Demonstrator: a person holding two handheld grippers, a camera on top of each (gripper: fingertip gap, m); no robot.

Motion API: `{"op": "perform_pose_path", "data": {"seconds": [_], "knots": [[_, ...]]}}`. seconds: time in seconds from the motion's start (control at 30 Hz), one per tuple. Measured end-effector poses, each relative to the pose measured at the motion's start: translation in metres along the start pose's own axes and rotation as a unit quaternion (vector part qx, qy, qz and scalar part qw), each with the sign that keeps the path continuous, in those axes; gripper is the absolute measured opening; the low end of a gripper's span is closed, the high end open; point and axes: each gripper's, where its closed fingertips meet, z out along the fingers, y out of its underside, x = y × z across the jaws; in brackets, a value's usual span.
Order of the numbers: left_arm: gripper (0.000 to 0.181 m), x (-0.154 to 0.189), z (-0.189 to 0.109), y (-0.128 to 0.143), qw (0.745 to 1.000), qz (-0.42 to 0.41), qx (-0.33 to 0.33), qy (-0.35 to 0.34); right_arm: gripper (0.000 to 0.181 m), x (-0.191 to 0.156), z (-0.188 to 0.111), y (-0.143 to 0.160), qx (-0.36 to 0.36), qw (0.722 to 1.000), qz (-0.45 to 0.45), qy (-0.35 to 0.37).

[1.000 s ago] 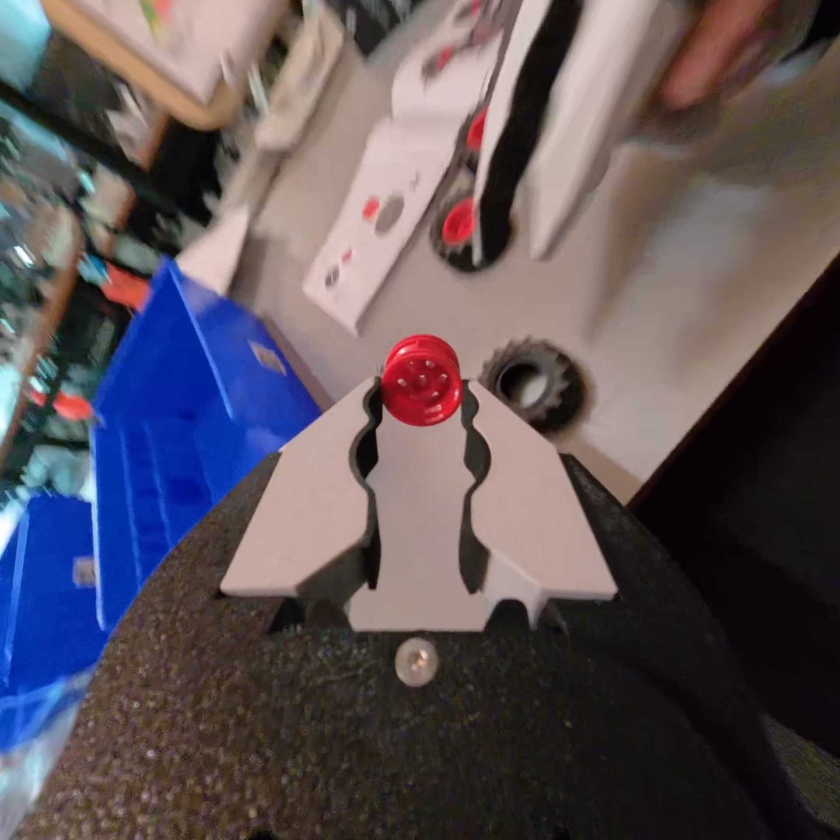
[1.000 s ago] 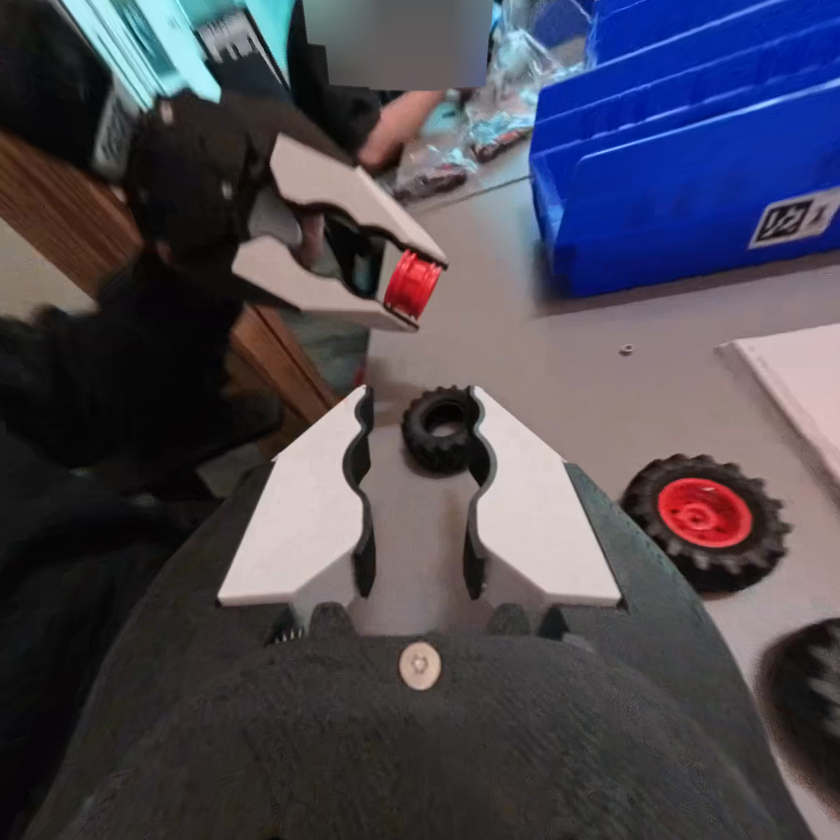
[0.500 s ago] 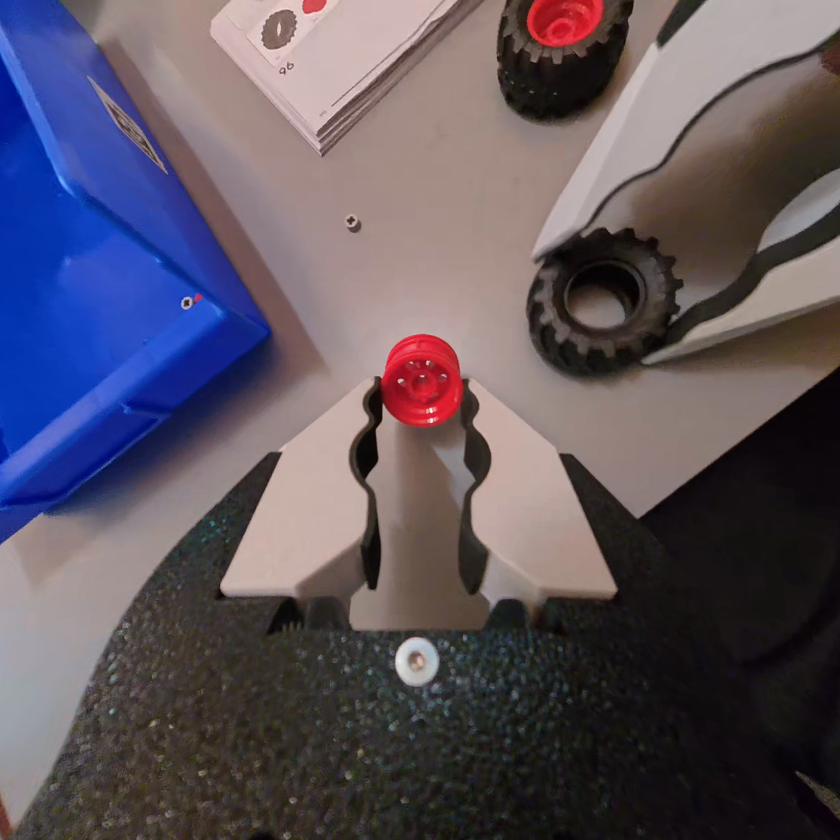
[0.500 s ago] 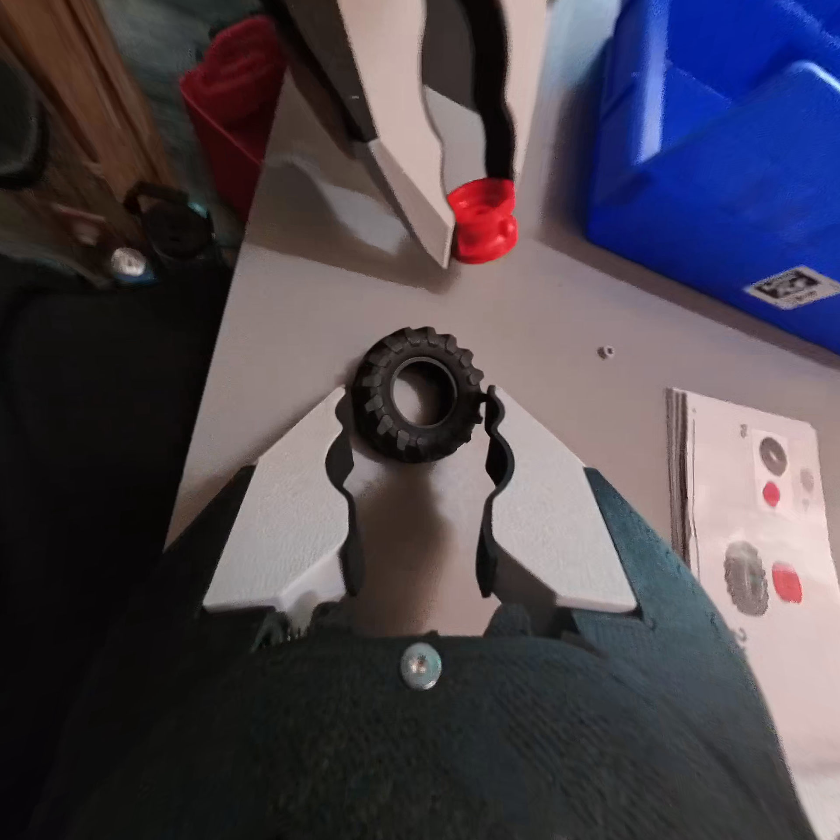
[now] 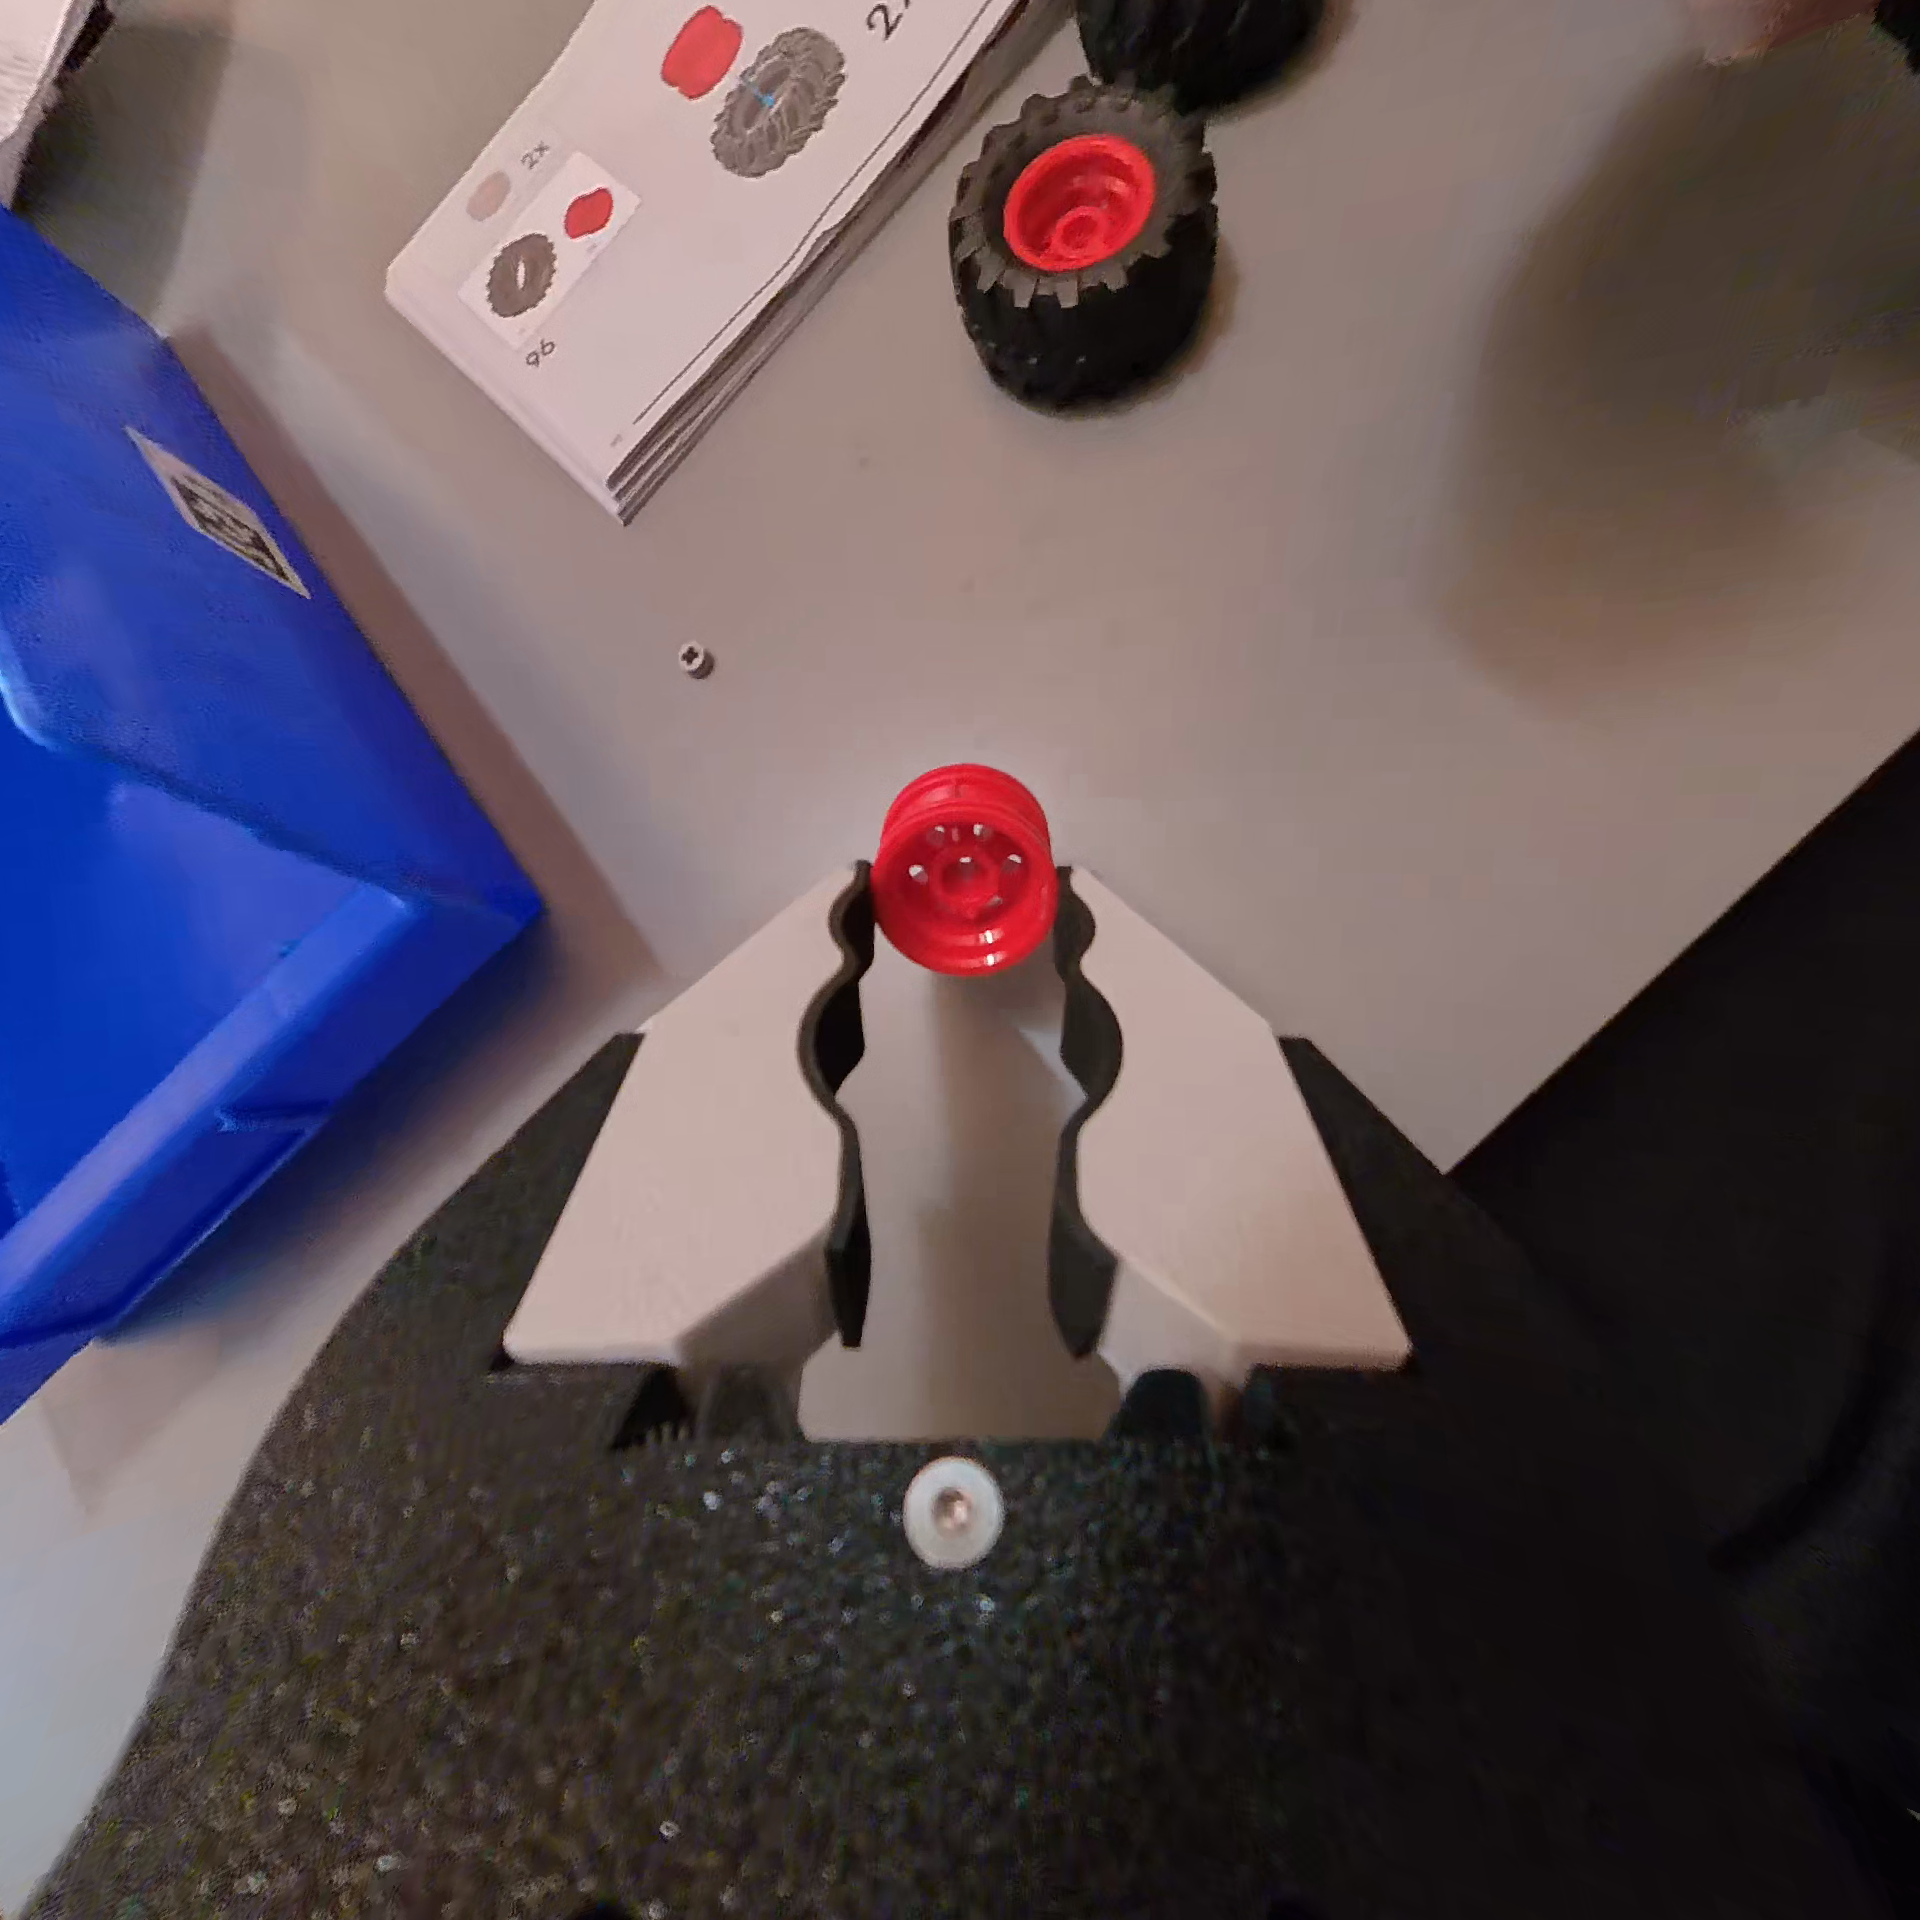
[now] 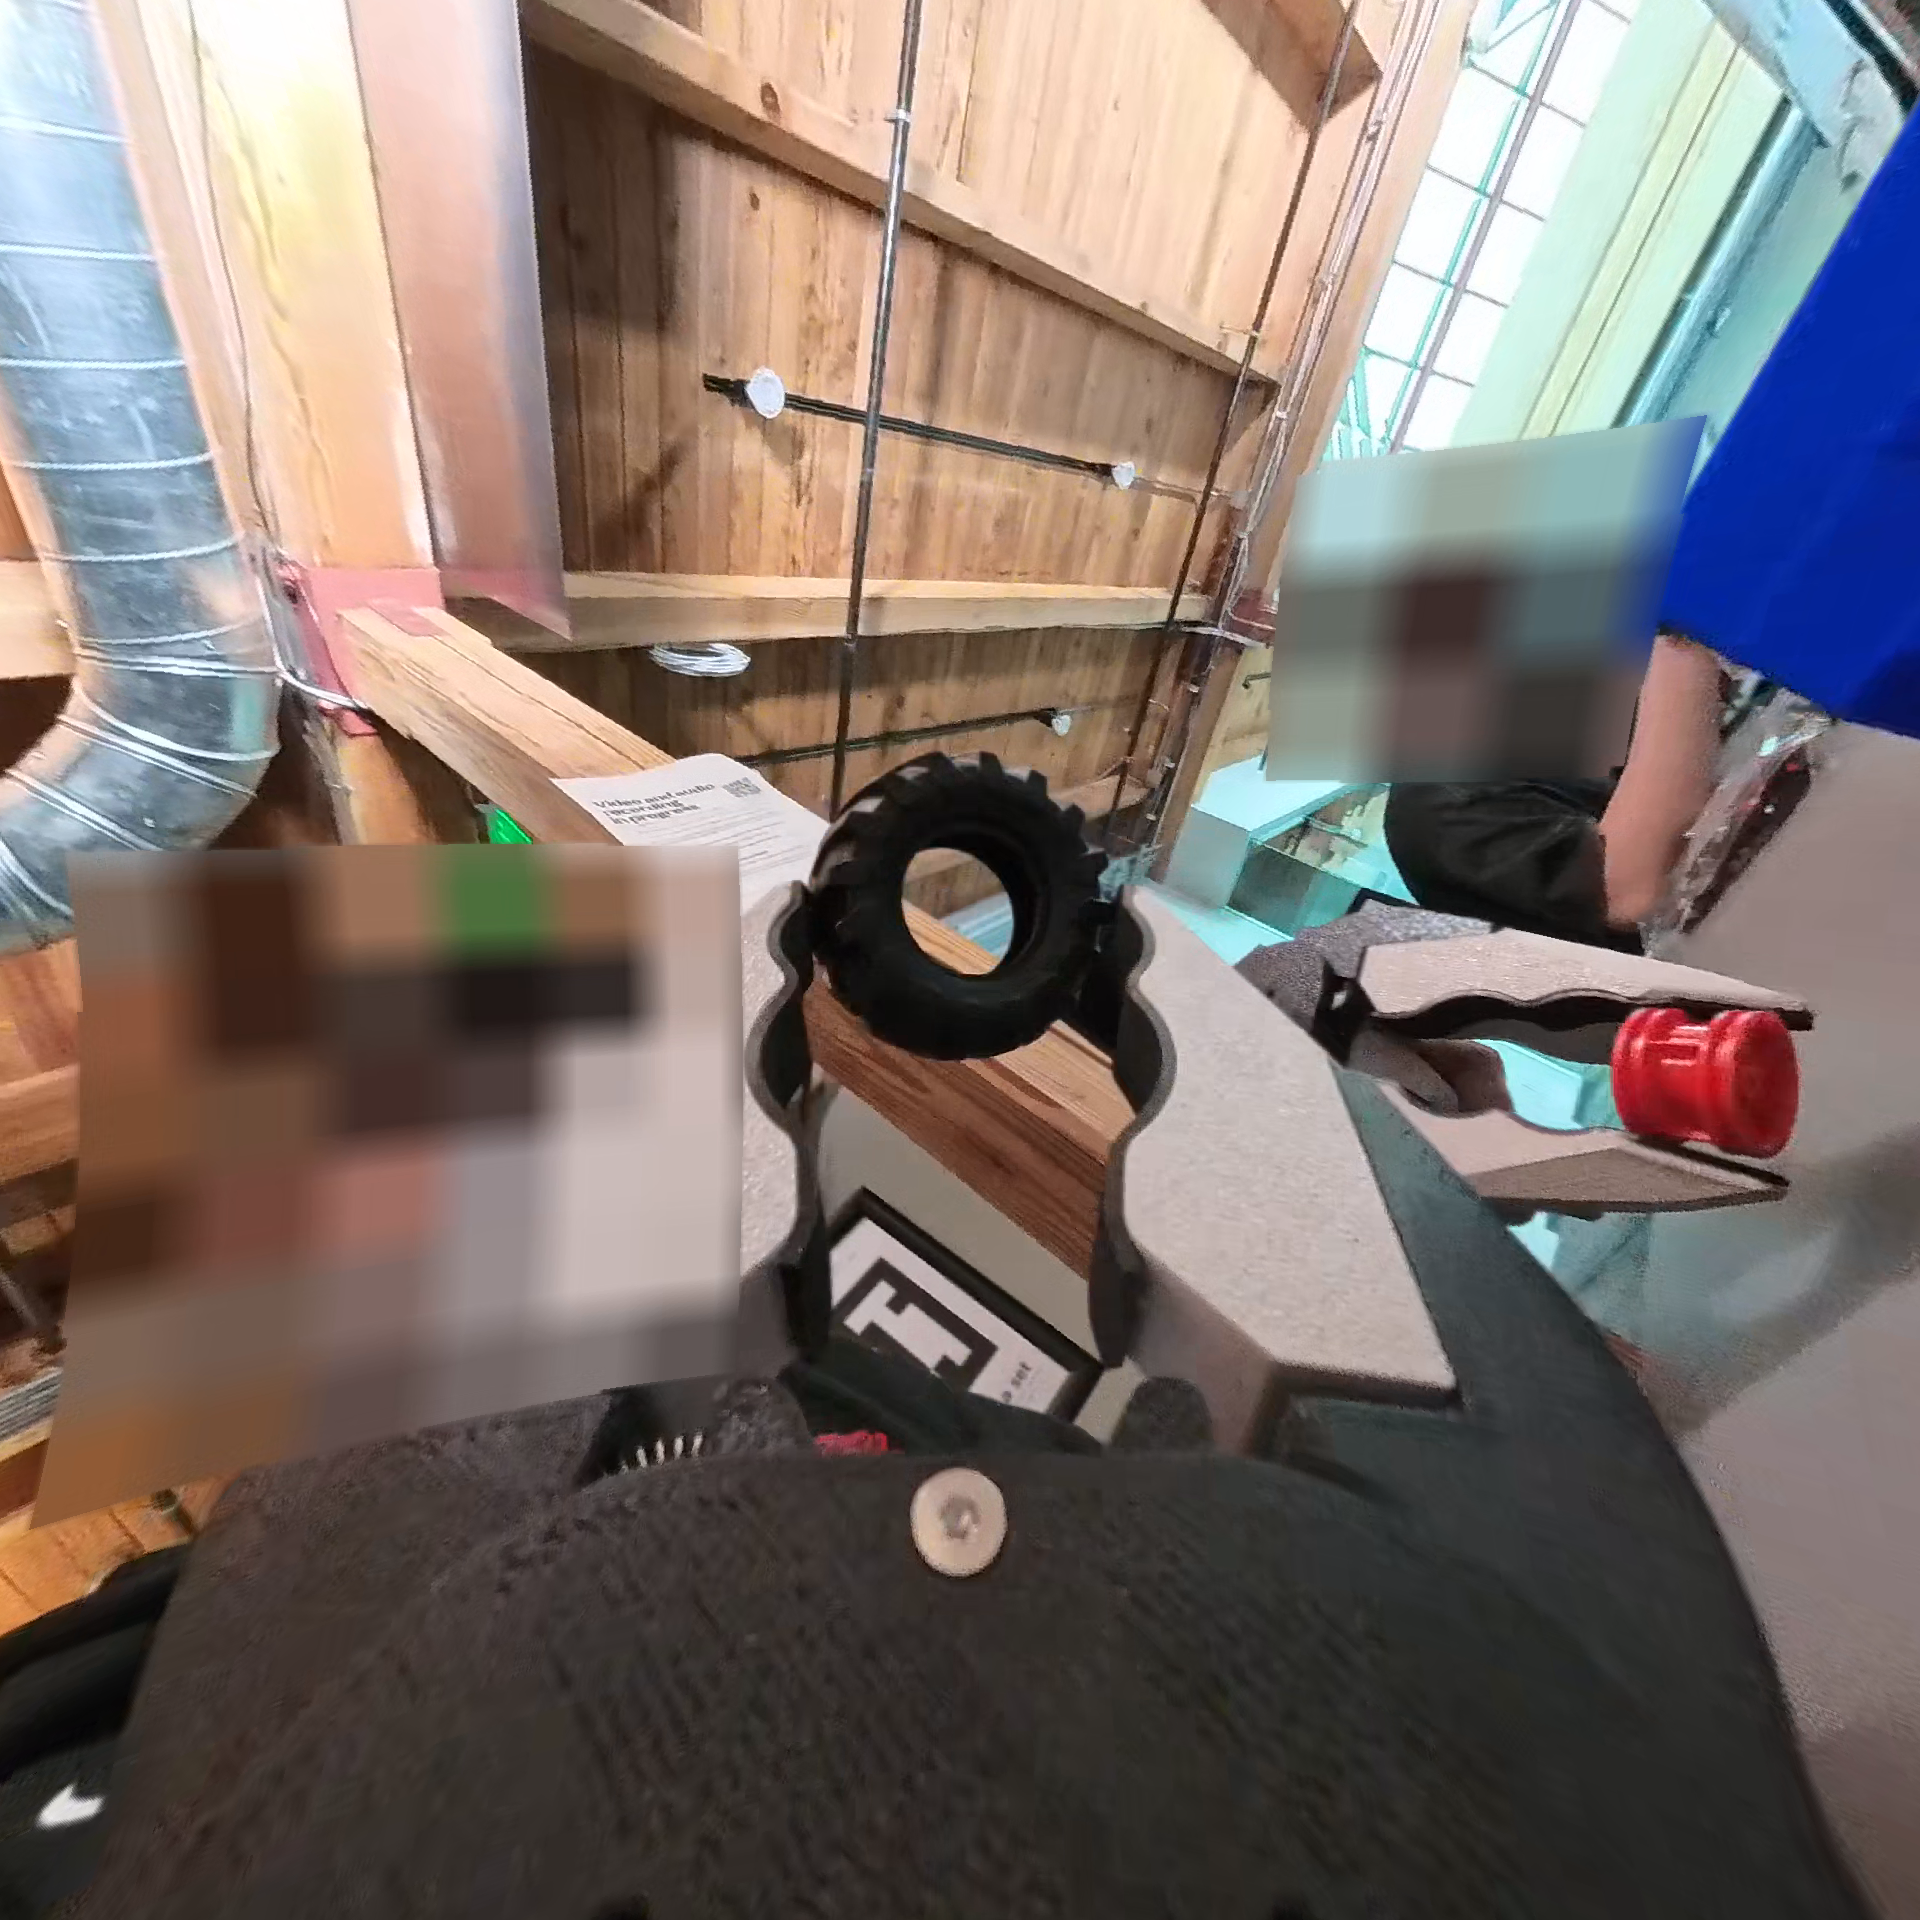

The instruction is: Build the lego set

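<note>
Since the earlier frame, the tyre (image 6: 961, 914) has been lifted off the bench (image 5: 1299, 644) and is now held in the air, clamped between the tips of the right claw (image 6: 956, 935); the wrist view has swung up toward a wooden wall (image 6: 831, 312). The left claw (image 5: 961, 894) is unchanged: it is closed on the red hub (image 5: 961, 871), held above the bench with the spoked face toward the camera. In the right view the hub (image 6: 1704, 1081) is seen to the right of the tyre, apart from it. Both parts are thus judged ready for mating: the hub is to be pressed into the tyre bore. The tyre is black, matt and deeply lugged, with a round open bore. The hub is glossy, hard plastic, spool-shaped with flanged rims. A finished wheel (image 5: 1081, 239), a booklet (image 5: 665, 260) and a blue bin (image 5: 208, 831) are on the bench.
</note>
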Motion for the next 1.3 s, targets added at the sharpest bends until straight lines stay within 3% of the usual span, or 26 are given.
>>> {"op": "perform_pose_path", "data": {"seconds": [0.03,0.37,0.87,0.93,1.03,1.17,1.3], "knots": [[0.031,0.001,0.0,-0.001,1.0,0.001,0.001,0.002,0.055,-0.001,0.001,0.001,0.001,1.0,0.008,-0.004],[0.031,0.01,-0.003,-0.007,1.0,0.014,0.005,0.009,0.056,-0.011,0.002,0.011,0.001,0.999,0.033,-0.013],[0.031,0.014,-0.006,-0.01,1.0,0.022,0.007,0.012,0.057,0.002,-0.004,0.019,0.0,0.999,0.046,0.017],[0.031,0.015,-0.007,-0.011,1.0,0.023,0.008,0.015,0.056,0.011,-0.007,0.022,-0.009,0.998,0.039,0.048],[0.031,0.025,-0.01,-0.009,0.998,0.034,0.003,0.046,0.056,0.043,-0.022,0.034,-0.033,0.987,0.008,0.158],[0.031,0.045,-0.015,-0.01,0.993,0.054,0.012,0.105,0.057,0.065,-0.055,0.039,-0.06,0.96,-0.04,0.271],[0.031,0.073,-0.017,-0.03,0.982,0.064,0.057,0.167,0.057,0.07,-0.079,0.04,-0.113,0.921,-0.099,0.358]]}}
